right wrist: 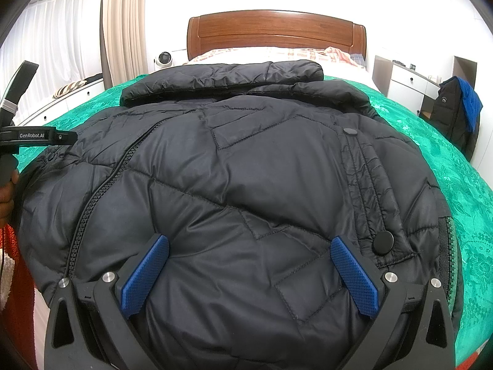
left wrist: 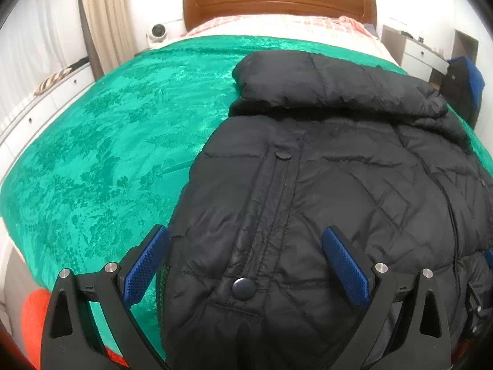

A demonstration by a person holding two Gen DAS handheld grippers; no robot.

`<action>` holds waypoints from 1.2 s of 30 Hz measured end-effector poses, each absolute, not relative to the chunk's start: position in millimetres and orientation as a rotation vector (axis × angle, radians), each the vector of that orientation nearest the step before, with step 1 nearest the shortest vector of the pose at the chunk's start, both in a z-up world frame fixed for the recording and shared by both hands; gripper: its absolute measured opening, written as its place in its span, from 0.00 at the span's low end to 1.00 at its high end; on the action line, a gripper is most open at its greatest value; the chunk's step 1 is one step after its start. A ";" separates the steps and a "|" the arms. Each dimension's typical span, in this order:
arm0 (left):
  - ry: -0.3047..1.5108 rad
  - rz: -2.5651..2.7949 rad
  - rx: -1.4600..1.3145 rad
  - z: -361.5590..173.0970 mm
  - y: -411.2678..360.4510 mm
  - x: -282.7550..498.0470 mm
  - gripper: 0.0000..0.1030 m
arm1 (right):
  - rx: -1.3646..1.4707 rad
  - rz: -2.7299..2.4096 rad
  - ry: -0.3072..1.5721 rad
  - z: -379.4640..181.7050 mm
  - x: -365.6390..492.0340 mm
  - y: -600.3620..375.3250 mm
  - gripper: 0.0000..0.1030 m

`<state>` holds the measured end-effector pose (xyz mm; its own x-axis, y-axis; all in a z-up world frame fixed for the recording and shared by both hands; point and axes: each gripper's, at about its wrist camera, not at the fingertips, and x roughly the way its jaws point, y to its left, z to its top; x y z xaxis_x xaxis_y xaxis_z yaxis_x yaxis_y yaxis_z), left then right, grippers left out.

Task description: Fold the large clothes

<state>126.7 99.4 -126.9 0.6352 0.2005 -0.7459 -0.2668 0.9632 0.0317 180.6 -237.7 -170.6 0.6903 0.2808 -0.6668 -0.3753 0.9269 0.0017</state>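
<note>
Two grippers spread wide, holding nothing: left gripper [left wrist: 245, 262], right gripper [right wrist: 249, 269] | black puffer jacket [right wrist: 234, 166] front-up on green bedspread [left wrist: 101, 141], hem nearest | sleeves seemingly tucked, hood folded | body fold still left, judging by layout

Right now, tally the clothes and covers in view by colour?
Black: 2, the puffer jacket laid flat on the bed and a dark garment hanging at far right.
Green: 1, the bedspread.
Blue: 1, a cloth draped over that hanging garment.
Total: 4
</note>
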 end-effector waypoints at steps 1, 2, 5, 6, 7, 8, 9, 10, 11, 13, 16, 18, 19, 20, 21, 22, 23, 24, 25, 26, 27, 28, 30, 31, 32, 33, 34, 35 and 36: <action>0.841 0.269 -0.084 -126.8 99.4 126.8 0.97 | -0.139 0.368 0.721 -170.7 180.6 -237.7 1.00; 0.839 0.270 -0.084 -126.7 99.4 126.4 0.97 | -0.139 0.368 0.721 -170.6 180.6 -237.7 1.00; 0.838 0.274 -0.085 -126.4 100.5 126.0 0.97 | -0.139 0.368 0.721 -170.7 180.5 -237.7 1.00; 0.837 0.276 -0.086 -126.0 100.8 125.8 0.97 | -0.139 0.368 0.721 -170.8 180.5 -237.7 1.00; 0.836 0.277 -0.087 -125.7 101.3 125.4 0.97 | -0.139 0.368 0.720 -170.9 180.4 -237.7 1.00; 0.835 0.278 -0.087 -125.2 101.8 125.2 0.97 | -0.139 0.368 0.720 -170.8 180.4 -237.7 1.00; 0.836 0.279 -0.088 -124.9 102.5 125.0 0.97 | -0.139 0.368 0.720 -170.9 180.4 -237.7 1.00; 0.837 0.280 -0.088 -124.8 103.1 124.7 0.97 | -0.139 0.368 0.720 -171.0 180.3 -237.7 1.00; 0.839 0.280 -0.089 -124.6 103.7 124.8 0.97 | -0.139 0.368 0.720 -171.0 180.4 -237.7 1.00; 0.844 0.281 -0.090 -124.8 105.0 123.8 0.97 | -0.139 0.368 0.720 -171.2 180.1 -237.7 1.00; 0.849 0.282 -0.091 -124.1 107.3 121.4 0.97 | -0.139 0.368 0.719 -171.3 180.1 -237.7 1.00; 0.850 0.284 -0.088 -122.7 110.2 118.6 0.97 | -0.140 0.368 0.719 -171.3 179.9 -237.7 1.00; 0.850 0.286 -0.089 -122.1 111.7 117.0 0.97 | -0.139 0.368 0.719 -171.3 180.0 -237.7 1.00; 0.851 0.287 -0.090 -121.6 113.5 116.0 0.97 | -0.139 0.368 0.719 -171.3 180.0 -237.7 1.00; 0.852 0.289 -0.092 -121.0 115.5 114.6 0.97 | -0.140 0.368 0.718 -171.4 179.8 -237.6 1.00; 0.853 0.292 -0.095 -120.6 117.6 113.3 0.97 | -0.140 0.368 0.719 -171.3 179.8 -237.7 1.00; 0.854 0.297 -0.099 -120.5 120.8 111.7 0.97 | -0.140 0.368 0.719 -171.3 179.8 -237.8 1.00; 0.855 0.301 -0.102 -120.7 122.8 110.7 0.97 | -0.140 0.368 0.719 -171.4 179.7 -237.8 1.00; 0.857 0.307 -0.106 -121.0 124.9 109.8 0.97 | -0.140 0.368 0.719 -171.4 180.3 -237.7 1.00; 0.859 0.314 -0.115 -121.6 128.1 109.0 0.97 | -0.140 0.368 0.719 -171.3 180.0 -237.7 1.00; 0.862 0.318 -0.122 -122.2 130.4 108.6 0.97 | -0.140 0.368 0.719 -171.4 180.3 -237.7 1.00; 0.865 0.321 -0.131 -122.7 132.4 108.4 0.97 | -0.140 0.368 0.719 -171.4 180.1 -237.7 1.00; 0.869 0.327 -0.152 -123.6 136.4 108.1 0.97 | -0.140 0.368 0.719 -171.4 180.0 -237.7 1.00; 0.870 0.329 -0.159 -123.8 137.4 108.0 0.97 | -0.140 0.368 0.718 -171.5 180.1 -237.7 1.00; 0.869 0.331 -0.163 -123.8 138.3 107.7 0.97 | -0.140 0.368 0.718 -171.5 180.2 -237.7 1.00; 0.868 0.332 -0.164 -123.8 138.3 107.3 0.97 | -0.140 0.368 0.718 -171.5 180.0 -237.7 1.00; 0.868 0.332 -0.163 -123.7 138.2 107.0 0.97 | -0.140 0.368 0.718 -171.6 180.3 -237.8 1.00; 0.867 0.332 -0.161 -123.6 137.4 106.6 0.97 | -0.140 0.368 0.718 -171.6 180.2 -237.8 1.00; 0.867 0.330 -0.159 -123.6 136.8 106.4 0.97 | -0.140 0.368 0.718 -171.6 180.0 -237.7 1.00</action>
<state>106.4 136.8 -123.6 0.6007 0.2197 -0.7687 -0.3478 0.9376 -0.0039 180.0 -237.7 -171.6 0.6920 0.2809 -0.6650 -0.3761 0.9266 0.0000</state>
